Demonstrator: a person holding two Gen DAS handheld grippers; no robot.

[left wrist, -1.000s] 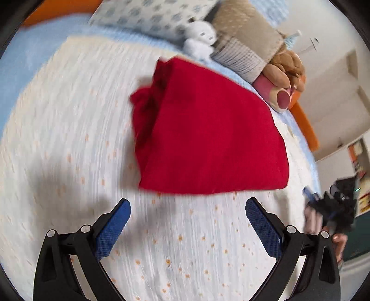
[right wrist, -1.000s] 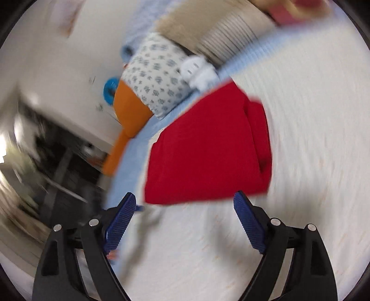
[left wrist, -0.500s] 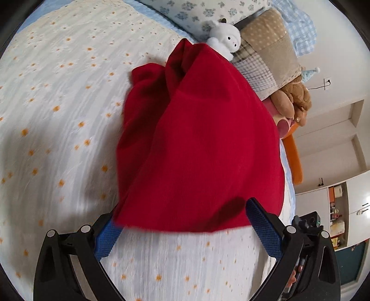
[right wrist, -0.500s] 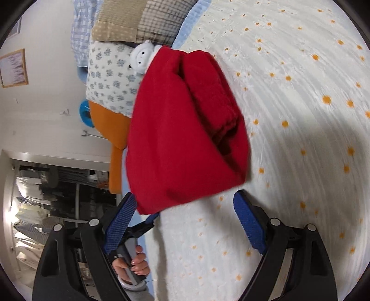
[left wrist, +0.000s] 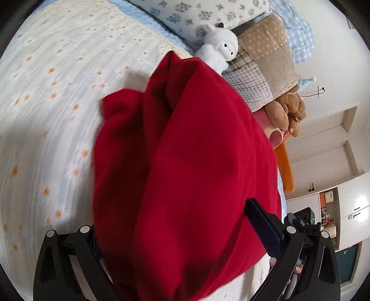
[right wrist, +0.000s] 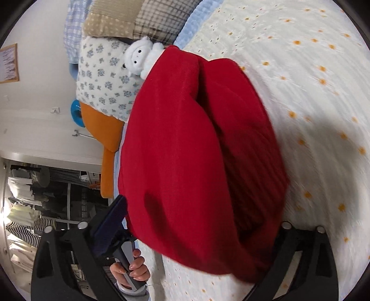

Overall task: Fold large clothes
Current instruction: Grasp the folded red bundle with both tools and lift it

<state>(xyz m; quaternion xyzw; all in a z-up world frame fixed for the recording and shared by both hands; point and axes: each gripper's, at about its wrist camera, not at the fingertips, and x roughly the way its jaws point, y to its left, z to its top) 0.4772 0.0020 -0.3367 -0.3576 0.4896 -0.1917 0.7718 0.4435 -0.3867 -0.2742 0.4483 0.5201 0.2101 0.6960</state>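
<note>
Folded red garment (left wrist: 198, 166) lies on the daisy-print bedspread (left wrist: 46, 111), its far end up against the white plush lamb (left wrist: 219, 49) and the pillows (right wrist: 104, 81) at the head edge of the bed. Left gripper (left wrist: 185, 233) stands wide, the garment's near edge lying between its fingers, pads not seen pressing on it. Right gripper (right wrist: 192, 231) has its jaws opening, very wide, the garment's other near end between them; a hand (right wrist: 131, 271) on a gripper handle shows past the bed's side edge.

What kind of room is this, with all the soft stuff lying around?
Most likely a bedroom: a bed with a daisy-print bedspread, a floral pillow, a white plush lamb, and clothes hanging in an open wardrobe.
</note>
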